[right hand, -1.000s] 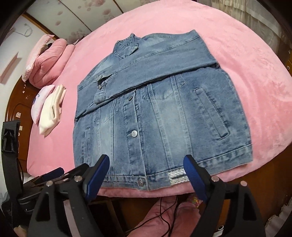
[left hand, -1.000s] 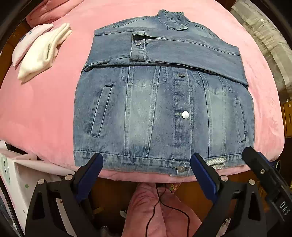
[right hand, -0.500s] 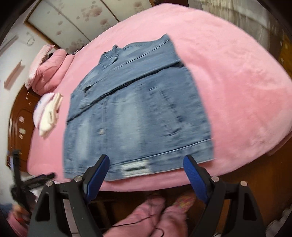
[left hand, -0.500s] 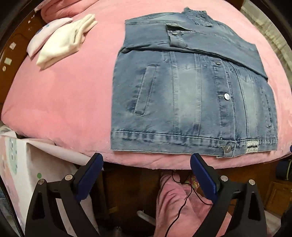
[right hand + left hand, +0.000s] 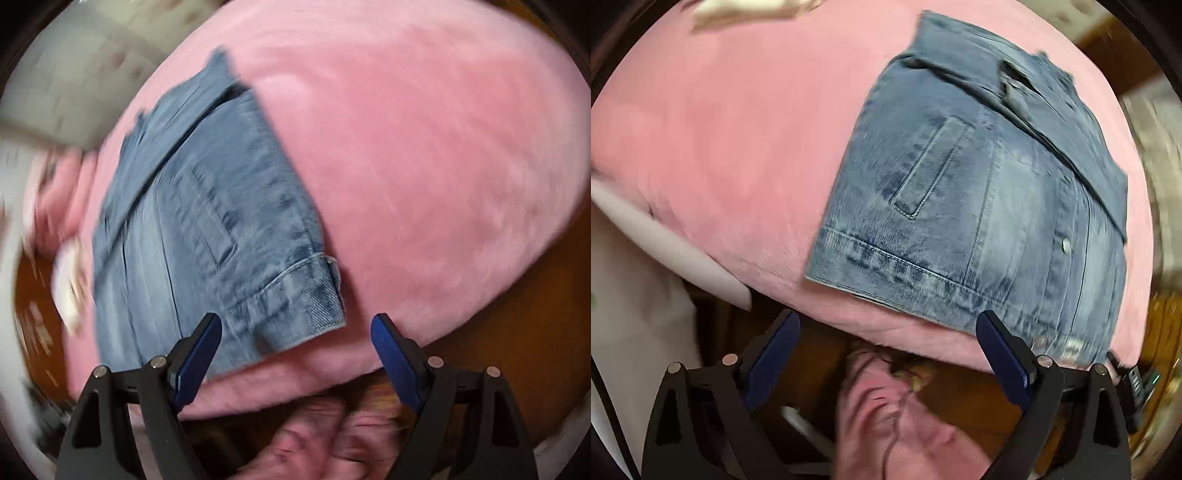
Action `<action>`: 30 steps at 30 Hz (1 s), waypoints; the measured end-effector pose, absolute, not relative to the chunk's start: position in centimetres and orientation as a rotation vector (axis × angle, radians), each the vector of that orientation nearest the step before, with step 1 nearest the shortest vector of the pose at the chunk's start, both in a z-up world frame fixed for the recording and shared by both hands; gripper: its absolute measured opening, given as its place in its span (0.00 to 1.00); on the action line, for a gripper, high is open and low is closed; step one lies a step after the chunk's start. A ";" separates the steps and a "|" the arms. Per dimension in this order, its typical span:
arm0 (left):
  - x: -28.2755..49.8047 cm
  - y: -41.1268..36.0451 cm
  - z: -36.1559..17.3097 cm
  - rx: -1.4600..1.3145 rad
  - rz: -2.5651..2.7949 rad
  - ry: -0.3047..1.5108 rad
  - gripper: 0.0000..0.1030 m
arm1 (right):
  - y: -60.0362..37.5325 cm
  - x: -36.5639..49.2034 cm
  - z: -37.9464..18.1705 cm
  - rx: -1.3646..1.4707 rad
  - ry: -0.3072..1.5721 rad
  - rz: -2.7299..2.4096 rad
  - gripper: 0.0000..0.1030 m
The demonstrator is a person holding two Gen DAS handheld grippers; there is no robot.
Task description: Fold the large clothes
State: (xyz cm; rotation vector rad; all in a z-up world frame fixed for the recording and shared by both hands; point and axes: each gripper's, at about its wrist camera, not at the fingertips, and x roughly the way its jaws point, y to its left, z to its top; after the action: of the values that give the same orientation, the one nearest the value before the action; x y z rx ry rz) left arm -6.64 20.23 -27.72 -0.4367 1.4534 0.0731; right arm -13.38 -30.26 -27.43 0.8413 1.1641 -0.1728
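A blue denim jacket (image 5: 990, 192) lies flat on the pink bed cover (image 5: 720, 140), front up, with a sleeve folded across its chest. Its hem runs along the bed's near edge. My left gripper (image 5: 888, 334) is open just below the hem's left corner, with nothing between its blue pads. In the right wrist view the jacket (image 5: 207, 229) shows blurred, its right hem corner (image 5: 325, 299) close above my right gripper (image 5: 295, 338). That gripper is open and holds nothing.
Pale folded cloth (image 5: 746, 9) lies at the far left of the bed. Pink slippers (image 5: 897, 417) and a thin black cable show on the wooden floor below the bed's edge. White bedding (image 5: 635, 302) hangs at the left. Pink pillows (image 5: 62, 184) blur at the far side.
Both grippers have spread apart along the hem and sunk toward the bed edge, left one leftward, right one rightward. Each has rolled, so the jacket looks tilted. Both stay open.
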 end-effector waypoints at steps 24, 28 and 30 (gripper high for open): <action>-4.3 19.2 -35.0 -0.492 0.402 1.315 0.73 | -27.2 -12.6 -28.4 1.063 1.026 -0.237 0.18; -3.4 17.8 -34.2 -0.452 0.368 1.333 0.42 | -27.0 -12.2 -27.4 1.161 0.964 -0.157 0.16; -3.1 17.0 -33.9 -0.395 0.352 1.337 0.30 | -26.9 -11.9 -26.7 1.206 0.937 -0.124 0.16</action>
State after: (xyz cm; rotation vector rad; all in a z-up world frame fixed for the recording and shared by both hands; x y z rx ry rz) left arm -3.06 16.98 -33.95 -0.3954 1.3372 0.3517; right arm -11.95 -26.93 -26.69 1.2061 0.9367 -0.1241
